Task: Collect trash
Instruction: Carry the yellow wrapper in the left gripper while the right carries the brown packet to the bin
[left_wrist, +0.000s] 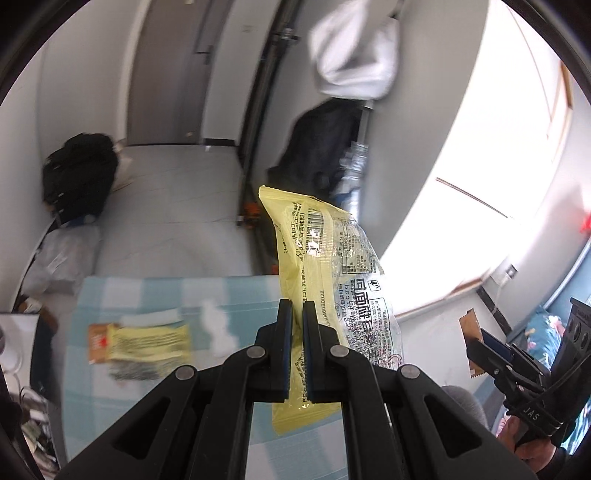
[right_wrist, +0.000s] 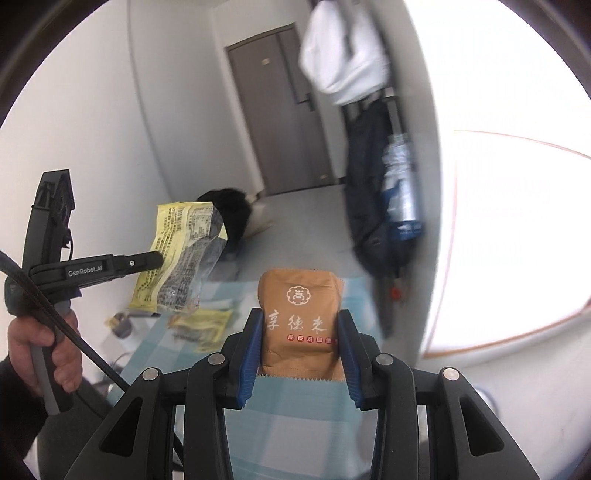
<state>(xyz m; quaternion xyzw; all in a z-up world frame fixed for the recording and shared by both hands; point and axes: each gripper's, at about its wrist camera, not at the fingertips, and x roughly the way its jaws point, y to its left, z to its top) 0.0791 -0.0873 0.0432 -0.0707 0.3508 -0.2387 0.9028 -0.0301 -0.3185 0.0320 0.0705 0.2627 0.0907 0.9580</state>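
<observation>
a yellow wrapper (left_wrist: 325, 258) hangs pinched in the left gripper (left_wrist: 297, 321) above the checked cloth (left_wrist: 147, 295), while the right gripper (right_wrist: 301, 332) clamps a brown packet (right_wrist: 299, 317), another yellow wrapper (left_wrist: 147, 339) lying on the cloth.

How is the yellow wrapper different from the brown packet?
The yellow wrapper is long, flat and partly see-through, while the brown packet is short, puffy and solid paper-brown. The left gripper pinches the yellow wrapper with its jaws almost together; the right gripper holds the brown packet with its jaws apart. Both are food wrappers lifted above the checked cloth.
</observation>
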